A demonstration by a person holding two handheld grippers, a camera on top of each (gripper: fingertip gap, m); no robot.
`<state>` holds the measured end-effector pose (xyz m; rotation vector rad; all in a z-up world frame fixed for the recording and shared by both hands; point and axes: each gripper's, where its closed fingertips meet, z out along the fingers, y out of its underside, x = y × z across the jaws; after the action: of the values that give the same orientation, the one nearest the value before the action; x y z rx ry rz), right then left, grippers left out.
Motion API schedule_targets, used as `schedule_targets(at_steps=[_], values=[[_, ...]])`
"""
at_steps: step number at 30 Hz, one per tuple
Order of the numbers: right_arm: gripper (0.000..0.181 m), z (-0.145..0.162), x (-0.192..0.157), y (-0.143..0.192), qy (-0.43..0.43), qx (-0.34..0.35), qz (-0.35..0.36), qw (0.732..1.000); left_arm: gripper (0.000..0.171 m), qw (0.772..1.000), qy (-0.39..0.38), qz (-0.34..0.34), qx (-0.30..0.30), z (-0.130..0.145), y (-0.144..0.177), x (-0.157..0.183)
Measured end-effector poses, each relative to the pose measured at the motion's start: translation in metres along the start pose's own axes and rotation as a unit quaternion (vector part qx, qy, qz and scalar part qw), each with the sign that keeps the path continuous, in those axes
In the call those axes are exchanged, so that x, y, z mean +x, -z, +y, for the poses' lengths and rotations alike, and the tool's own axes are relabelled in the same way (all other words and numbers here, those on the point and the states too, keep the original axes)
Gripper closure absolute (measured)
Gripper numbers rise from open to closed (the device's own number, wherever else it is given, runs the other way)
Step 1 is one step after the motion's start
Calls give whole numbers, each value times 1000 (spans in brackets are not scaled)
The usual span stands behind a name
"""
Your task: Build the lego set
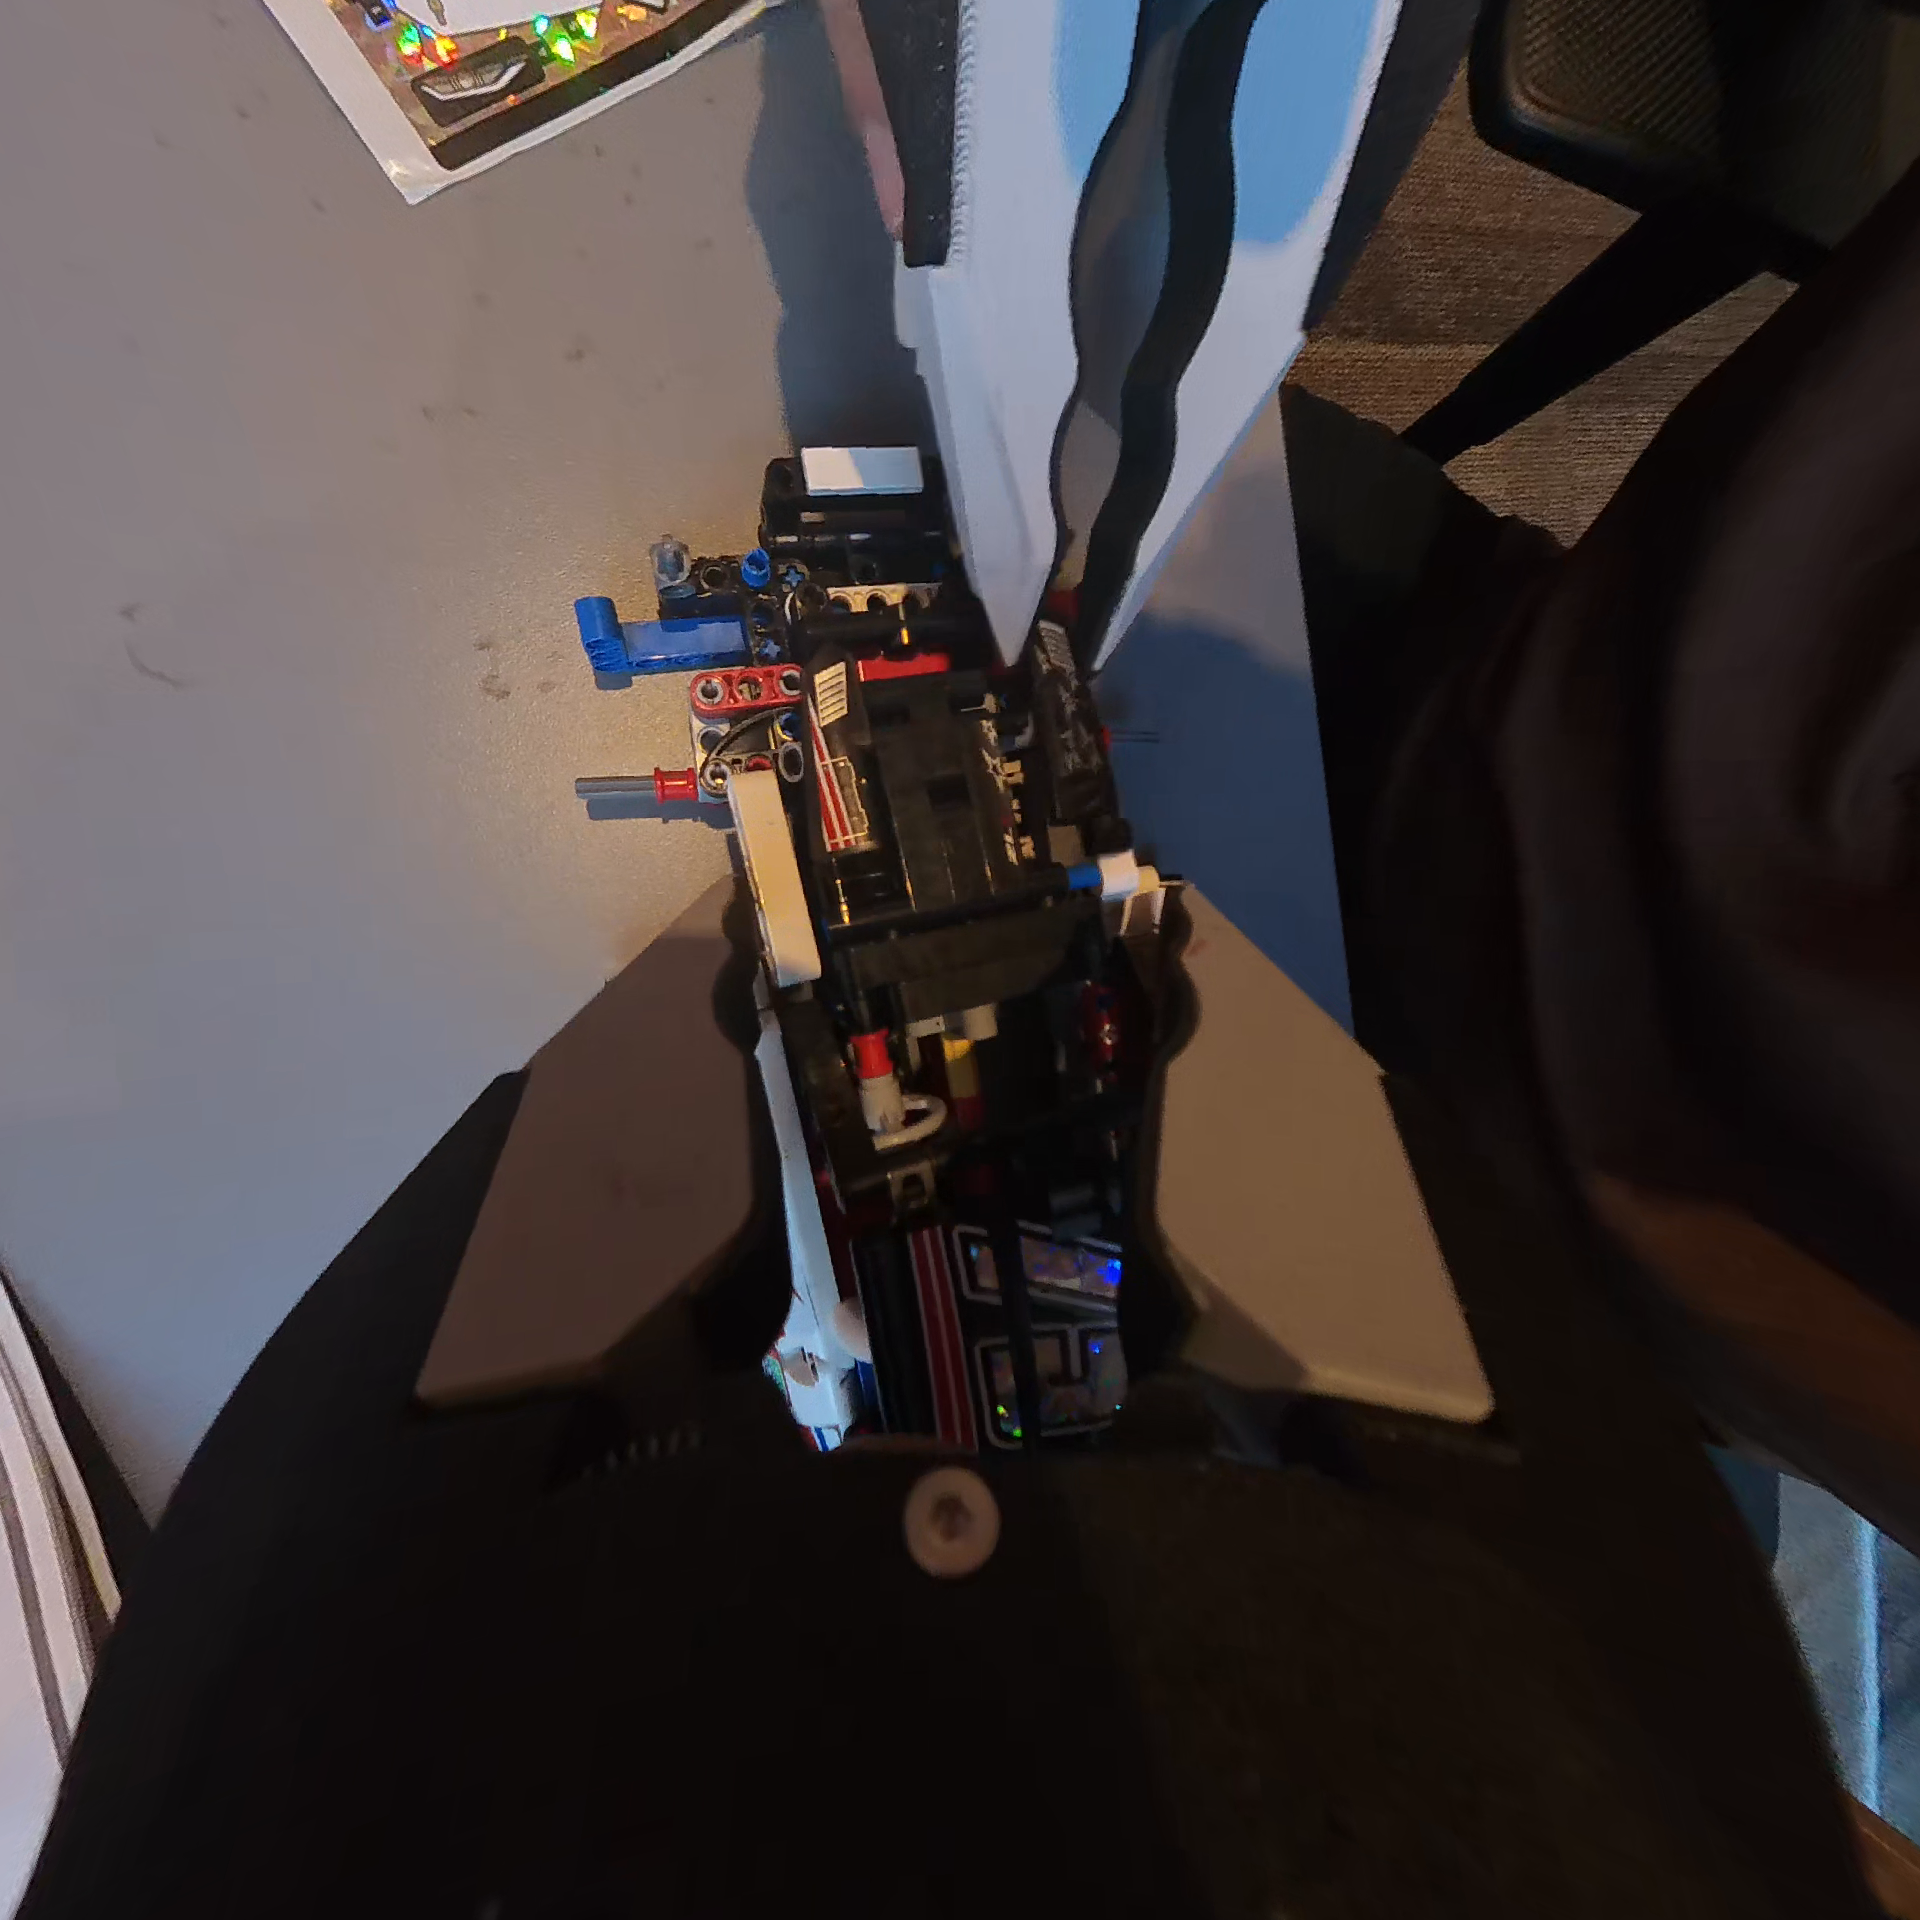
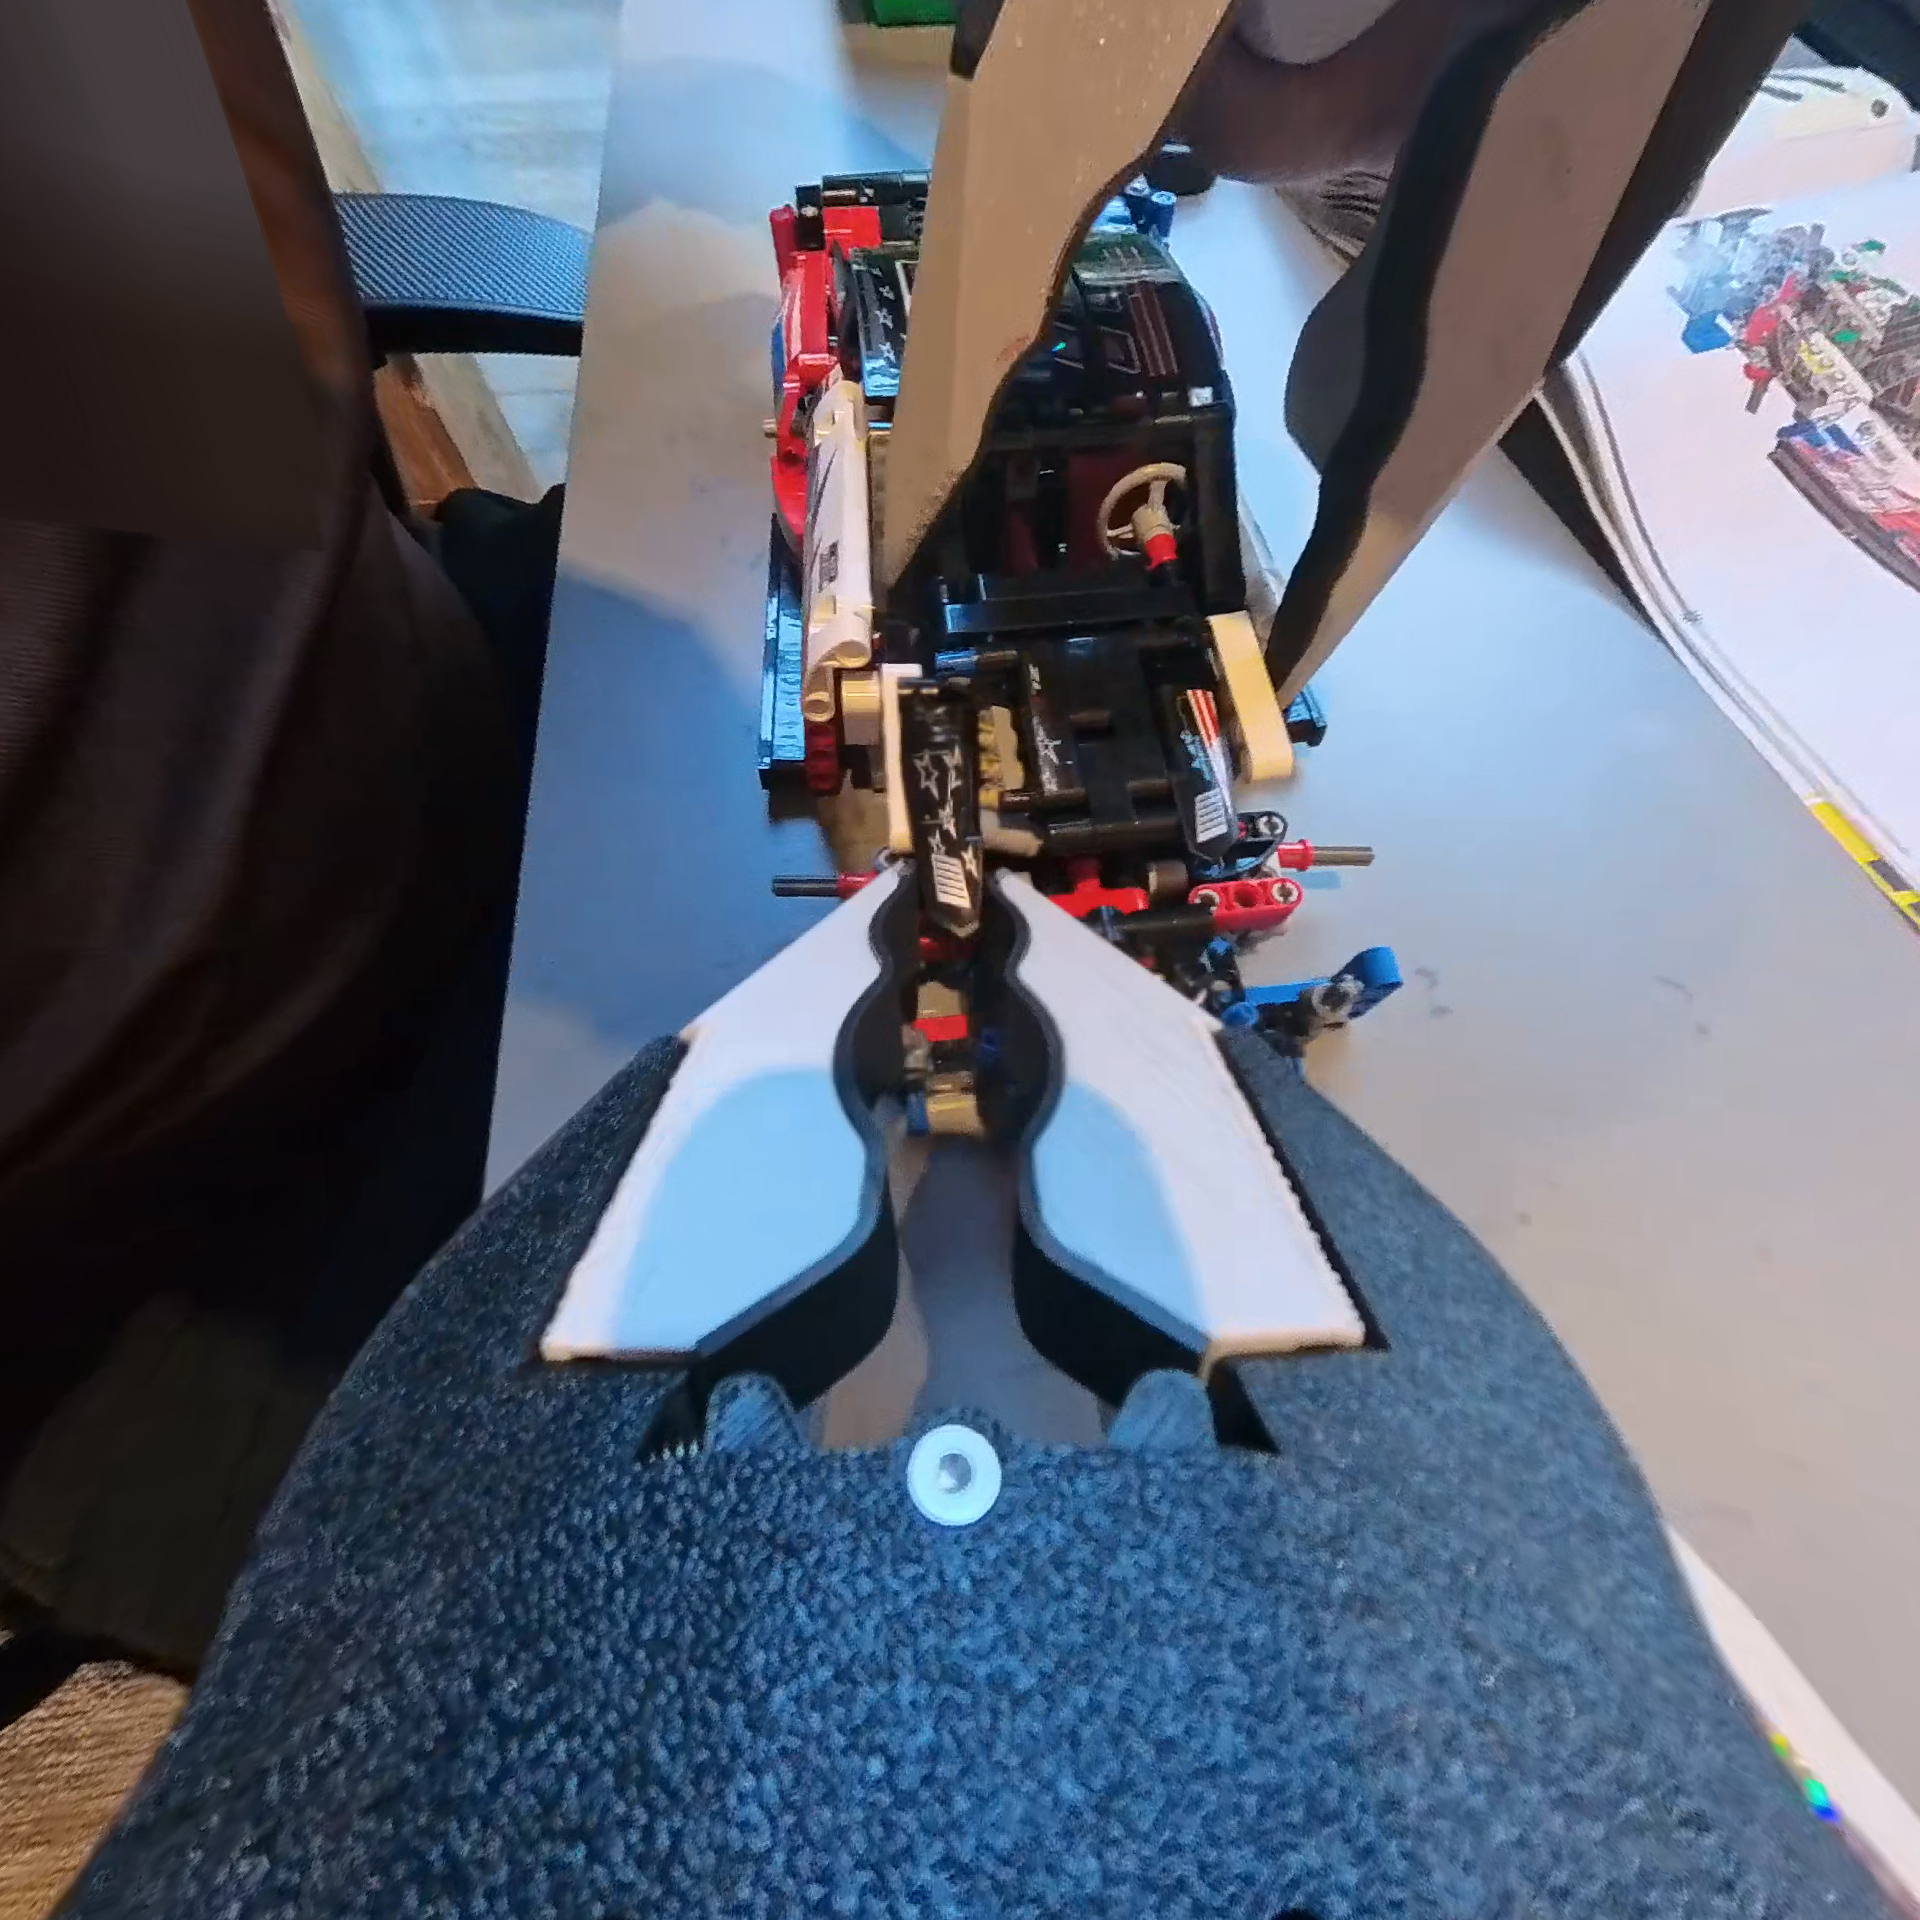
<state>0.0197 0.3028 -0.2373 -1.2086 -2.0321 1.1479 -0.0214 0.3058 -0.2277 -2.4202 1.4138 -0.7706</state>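
we found the lego car [image 1: 935,935] lying on the grey table [image 1: 312,623], near the table's edge. left to right in the left wrist view: a blue beam [image 1: 649,634] and a grey axle with a red bush [image 1: 644,784] projected from the car's side; the left gripper [image 1: 956,914] gripped the car body across its width, one finger on each flank; the right gripper [image 1: 1049,644] came in from the far end, its tips clenched on a black starred panel [image 1: 1065,707]. in the right wrist view, that panel [image 2: 945,821] sat pinched between the tips. an instruction booklet [image 2: 1766,416] lay at far right.
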Motion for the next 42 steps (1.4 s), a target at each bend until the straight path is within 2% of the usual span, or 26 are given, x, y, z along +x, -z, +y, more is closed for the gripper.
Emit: schedule_targets(at_steps=[5, 7, 9, 12, 15, 19, 23, 27, 31, 37, 40, 42], values=[[169, 2, -7, 2, -59, -5, -14, 998, 100, 999, -25, -34, 9, -3, 5, 2], [169, 2, -6, 5, -74, -5, -4, 997, 117, 997, -51, -46, 31, -11, 10, 13], [169, -1, -4, 9, -80, -1, 7, 997, 122, 994, -82, -62, 45, -17, 12, 25], [169, -10, -5, 12, -95, 6, 6, 995, 129, 986, -127, -99, 36, -21, 7, 29], [170, -16, -5, 12, -106, 13, 9, 994, 148, 984, -150, -94, 25, -21, -4, 35], [170, -22, -8, 15, -143, 46, -9, 989, 157, 976, -173, -130, 13, -18, -10, 30], [170, -18, -6, 14, -145, 51, -3, 988, 157, 971, -179, -157, 22, -19, -12, 27], [169, -20, -3, 13, -100, 49, 28, 993, 158, 962, -195, -189, 31, -18, -10, 24], [169, -31, -4, 13, -96, 77, 10, 992, 158, 950, -215, -224, 34, -18, -7, 24], [169, -36, -1, 11, -104, 93, -4, 990, 159, 949, -193, -241, 58, -18, -3, 23], [169, -33, -3, 9, -98, 84, -6, 992, 157, 965, -146, -205, 72, -17, -3, 28], [169, -21, -1, 7, -85, 56, 11, 995, 143, 979, -88, -156, 97, -18, 8, 29]])
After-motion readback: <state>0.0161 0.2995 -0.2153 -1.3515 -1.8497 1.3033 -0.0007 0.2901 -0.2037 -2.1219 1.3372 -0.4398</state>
